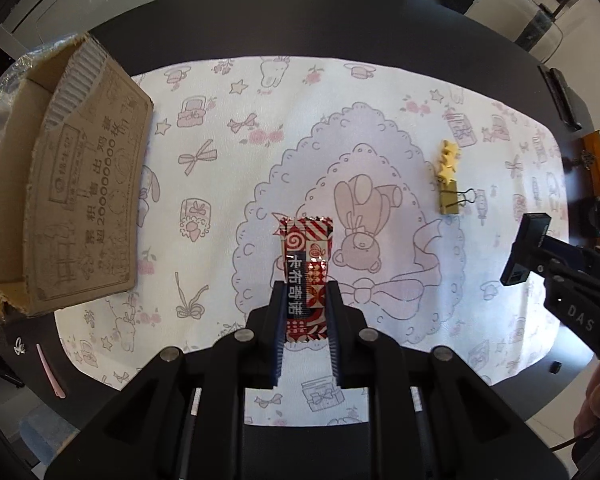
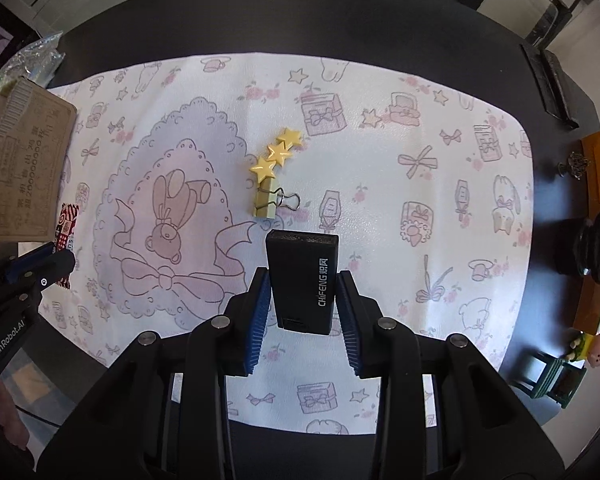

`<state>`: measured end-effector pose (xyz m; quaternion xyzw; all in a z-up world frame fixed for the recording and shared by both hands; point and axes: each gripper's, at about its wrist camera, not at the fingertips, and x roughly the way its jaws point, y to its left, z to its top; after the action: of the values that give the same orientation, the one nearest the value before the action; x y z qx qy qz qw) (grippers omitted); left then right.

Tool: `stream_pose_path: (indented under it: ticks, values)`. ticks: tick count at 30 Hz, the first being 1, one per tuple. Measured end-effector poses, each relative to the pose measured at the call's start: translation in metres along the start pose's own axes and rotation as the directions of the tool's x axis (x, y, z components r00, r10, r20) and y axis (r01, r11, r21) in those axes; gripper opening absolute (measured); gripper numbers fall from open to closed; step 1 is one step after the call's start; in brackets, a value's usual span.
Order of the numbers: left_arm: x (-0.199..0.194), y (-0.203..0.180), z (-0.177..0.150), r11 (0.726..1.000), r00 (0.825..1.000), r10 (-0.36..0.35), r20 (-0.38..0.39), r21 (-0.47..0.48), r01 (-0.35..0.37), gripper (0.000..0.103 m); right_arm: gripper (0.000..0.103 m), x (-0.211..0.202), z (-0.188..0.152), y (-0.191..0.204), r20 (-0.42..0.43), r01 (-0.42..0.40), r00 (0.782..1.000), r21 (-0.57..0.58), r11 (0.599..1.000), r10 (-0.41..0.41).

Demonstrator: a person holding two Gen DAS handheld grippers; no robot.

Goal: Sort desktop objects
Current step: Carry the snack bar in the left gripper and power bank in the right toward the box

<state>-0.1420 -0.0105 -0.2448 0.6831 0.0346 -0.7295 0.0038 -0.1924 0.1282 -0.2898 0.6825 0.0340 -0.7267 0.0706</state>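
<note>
My left gripper (image 1: 305, 292) is shut on a red-and-white patterned snack packet (image 1: 306, 264) and holds it above the printed mat (image 1: 220, 200). My right gripper (image 2: 303, 280) is shut on a black box marked CHIFENG (image 2: 303, 280), also above the mat; the box shows in the left wrist view (image 1: 526, 248) at the right. A yellow binder clip with three stars (image 2: 271, 176) lies on the mat ahead of the right gripper; it shows in the left wrist view (image 1: 449, 180) too. The snack packet shows at the left of the right wrist view (image 2: 66, 224).
An open cardboard box (image 1: 72, 184) sits at the mat's left edge. A wooden tray (image 2: 598, 208) with a black round object (image 2: 598, 248) stands at the right. A small figurine on a green stool (image 2: 572, 364) is at the right front. A pink hair clip (image 1: 50, 372) lies on the dark table.
</note>
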Motion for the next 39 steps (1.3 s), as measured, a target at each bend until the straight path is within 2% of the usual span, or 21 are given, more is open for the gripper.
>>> stream_pose_path:
  ticks: [1, 3, 5, 13, 19, 30, 39]
  values:
    - [-0.017, 0.009, -0.002, 1.000, 1.000, -0.007, 0.000, 0.001, 0.007, 0.018, 0.034, -0.002, 0.010, -0.021, 0.007, -0.001, 1.000, 0.007, 1.000, 0.001]
    - [-0.028, 0.002, -0.002, 1.000, 1.000, -0.012, 0.005, 0.006, 0.012, 0.018, 0.034, -0.030, -0.027, -0.047, 0.024, -0.004, 1.000, 0.019, 1.000, 0.004]
    - [-0.041, -0.004, -0.005, 1.000, 1.000, -0.014, 0.015, 0.016, 0.014, 0.018, 0.034, -0.059, -0.030, -0.057, 0.037, 0.002, 0.999, 0.031, 1.000, -0.003]
    - [-0.093, -0.004, -0.017, 0.999, 0.999, -0.029, 0.045, 0.038, 0.027, 0.018, 0.034, -0.135, -0.046, -0.072, 0.075, 0.009, 0.997, 0.104, 0.995, -0.017]
    - [-0.121, -0.004, -0.024, 0.999, 0.997, -0.039, 0.063, 0.040, 0.036, 0.018, 0.034, -0.175, -0.053, -0.057, 0.086, 0.008, 0.996, 0.128, 0.992, -0.019]
    - [-0.121, 0.001, -0.011, 0.999, 0.997, -0.037, 0.074, 0.027, 0.035, 0.018, 0.034, -0.194, -0.051, -0.054, 0.098, 0.023, 0.995, 0.112, 0.993, -0.034]
    - [-0.116, 0.015, -0.002, 0.999, 0.996, -0.042, 0.074, 0.022, 0.041, 0.018, 0.034, -0.189, -0.051, -0.044, 0.082, 0.027, 0.996, 0.103, 0.994, -0.036]
